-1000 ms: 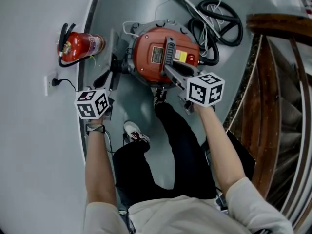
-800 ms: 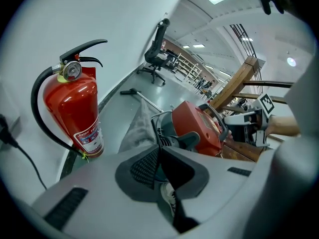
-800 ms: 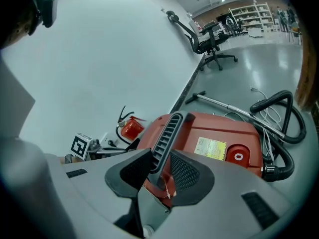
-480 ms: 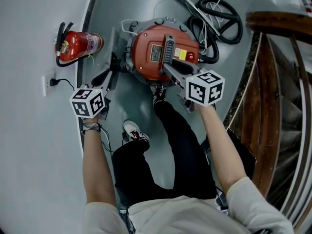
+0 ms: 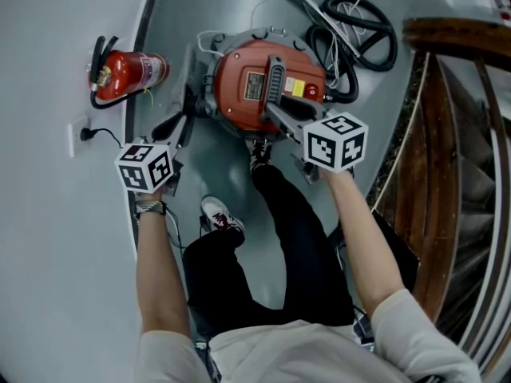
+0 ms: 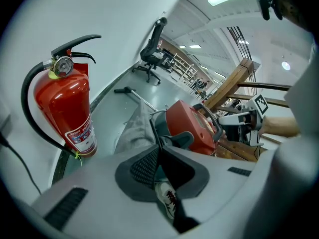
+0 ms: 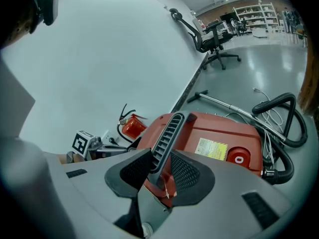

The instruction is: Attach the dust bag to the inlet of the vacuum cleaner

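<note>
**Seating the dust bag, seen from the head and from both tools.** The red vacuum cleaner [image 5: 239, 106] stands on the floor [image 5: 219, 162] by the wall. A fire extinguisher [image 5: 132, 72] is to its left and its coiled hose [image 5: 363, 26] lies behind it. The right hand-held gripper [image 7: 160, 156] is clamped on the ribbed handle [image 7: 168, 128] atop the body, with both pads bearing on it, and so steadies the machine. The grey cloth dust bag [image 6: 130, 131] lies on the floor just beside the vacuum cleaner's left flank, its dark rim against the body. The inlet itself cannot be made out clearly. The left hand-held gripper [image 6: 158, 151] points down at that rim with its jaws only a narrow slit apart. They have just been easing open, and nothing is seen pinched between the pads. The step in hand appears to be the release after pressing the rim onto the inlet. To do it well, judge the seat before drawing clear: the rim should lie flush all round, not tilted. Keep the right grip firm so that the body does not roll. Open the left jaws fully before backing out along their own line, lest a pad snag the cloth and drag the rim off. If a gap shows, re-grip the rim, not the cloth.
</note>
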